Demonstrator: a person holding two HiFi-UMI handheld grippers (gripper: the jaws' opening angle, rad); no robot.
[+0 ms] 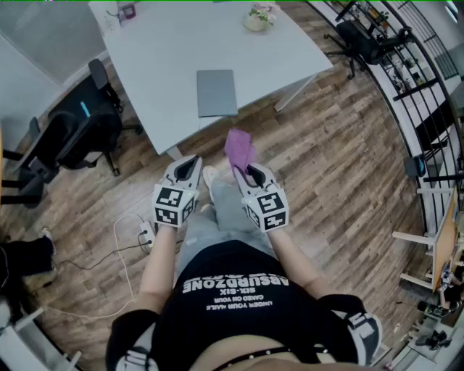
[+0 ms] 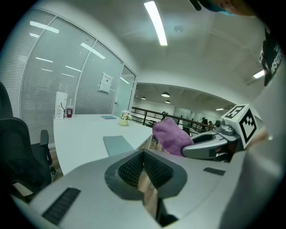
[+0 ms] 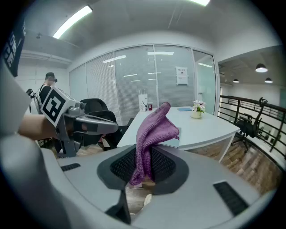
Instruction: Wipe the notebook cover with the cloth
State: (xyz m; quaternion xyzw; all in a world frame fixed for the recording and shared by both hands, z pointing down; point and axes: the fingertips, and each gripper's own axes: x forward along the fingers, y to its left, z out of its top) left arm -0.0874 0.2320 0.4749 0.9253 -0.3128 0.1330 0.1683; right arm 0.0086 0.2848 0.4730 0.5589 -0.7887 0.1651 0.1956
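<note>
A grey notebook (image 1: 216, 93) lies closed near the front edge of the white table (image 1: 167, 51); it also shows in the left gripper view as the notebook (image 2: 118, 145). My right gripper (image 1: 250, 172) is shut on a purple cloth (image 1: 239, 150), which stands up from its jaws as the cloth (image 3: 149, 138). My left gripper (image 1: 190, 167) is shut with nothing in it, beside the right one. Both hang over the wooden floor, short of the table. The cloth (image 2: 172, 135) shows to the right in the left gripper view.
A small flower pot (image 1: 259, 16) stands at the table's far edge. Black office chairs (image 1: 76, 127) sit left of the table. A cable and power strip (image 1: 143, 233) lie on the floor by my left. A railing (image 1: 413, 87) runs along the right.
</note>
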